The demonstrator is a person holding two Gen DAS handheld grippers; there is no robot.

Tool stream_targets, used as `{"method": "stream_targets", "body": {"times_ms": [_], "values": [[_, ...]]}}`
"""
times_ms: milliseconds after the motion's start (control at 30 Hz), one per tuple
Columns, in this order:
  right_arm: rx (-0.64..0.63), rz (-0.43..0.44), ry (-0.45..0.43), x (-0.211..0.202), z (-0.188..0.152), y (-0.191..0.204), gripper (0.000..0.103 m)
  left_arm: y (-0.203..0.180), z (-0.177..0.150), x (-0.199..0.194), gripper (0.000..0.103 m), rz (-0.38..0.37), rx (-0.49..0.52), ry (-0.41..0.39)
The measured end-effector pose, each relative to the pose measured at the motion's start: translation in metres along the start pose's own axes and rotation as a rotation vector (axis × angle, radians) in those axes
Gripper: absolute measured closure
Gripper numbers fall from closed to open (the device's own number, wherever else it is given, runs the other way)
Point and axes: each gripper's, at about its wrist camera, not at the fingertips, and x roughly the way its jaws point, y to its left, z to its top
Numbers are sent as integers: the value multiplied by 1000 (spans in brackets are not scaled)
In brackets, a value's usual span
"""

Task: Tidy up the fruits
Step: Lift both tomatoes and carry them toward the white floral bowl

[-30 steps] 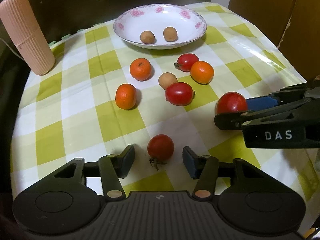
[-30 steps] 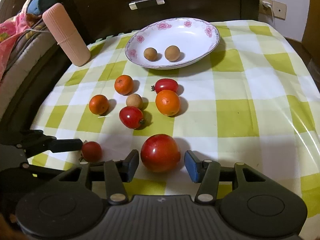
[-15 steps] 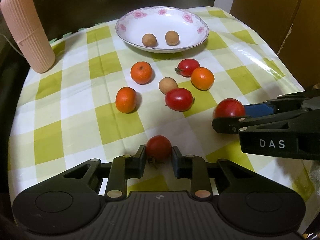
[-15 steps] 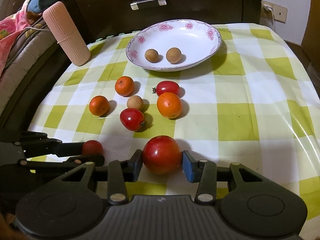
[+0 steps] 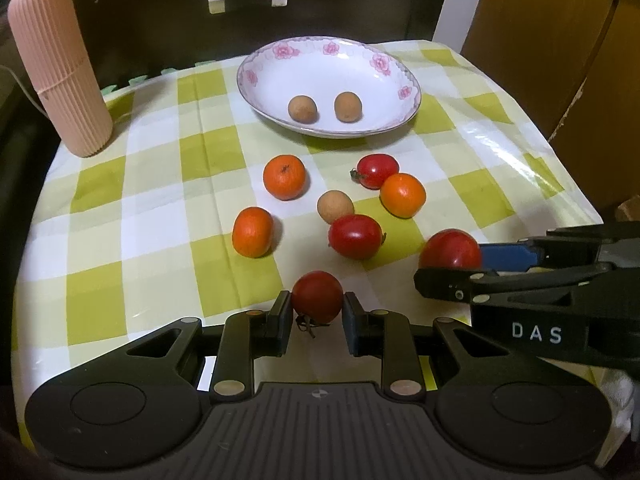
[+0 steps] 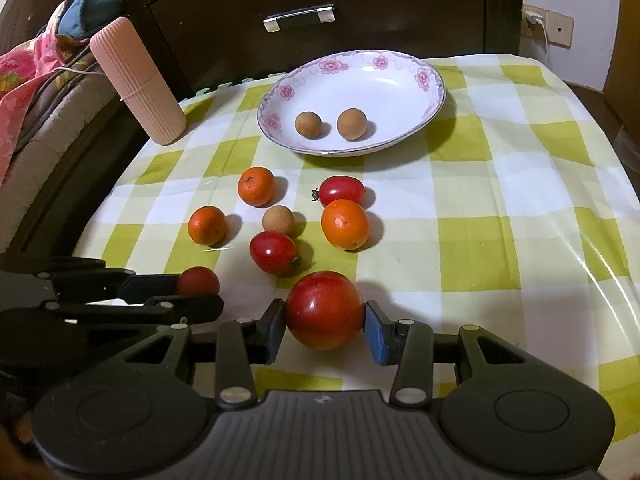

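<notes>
We see the left gripper (image 5: 316, 316) with its jaws drawn in and pinching a small dark red tomato (image 5: 317, 296) at the near edge of the desk (image 5: 132, 200); both pads press its sides, and its dried stem points toward the near edge. The right gripper (image 6: 325, 330) has its jaws a little wider, closed on a larger round red tomato (image 6: 324, 310), one pad on its left flank and the blue pad on its right. In the left wrist view this gripper (image 5: 448, 270) comes in from the right, with the larger tomato (image 5: 450, 248) between its fingers.

On the green and white checked cloth beyond them lie three oranges, the nearest at left (image 5: 253, 232), one farther back (image 5: 285, 177) and one to the right (image 5: 402, 195). Between them sits a tan longan (image 5: 335, 207), touching or just beside an oblong red tomato (image 5: 355, 237) whose long axis runs left to right, stem end to the right. Another oblong tomato (image 5: 377, 165) lies farther off, its stem pointing left, just beside the right orange.

At the far side stands a flowered white dish (image 5: 280, 68) holding two longans (image 5: 303, 109) side by side. A ribbed pink cylinder (image 5: 60, 68) stands upright at the far left.
</notes>
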Motion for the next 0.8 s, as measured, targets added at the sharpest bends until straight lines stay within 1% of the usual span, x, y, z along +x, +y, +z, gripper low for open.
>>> {"method": "stream_targets", "body": {"times_ms": [300,567,800], "values": [[20,20,-19,-4,5,2,62,1,7,-2,69,-9,-19,-20],[38,18,-40,-7,11,-1,62,1,14,-3,69,-11,-25,-39],[50,25,-52,-9,17,-3,62,3,19,-3,69,-28,-37,-47]]}}
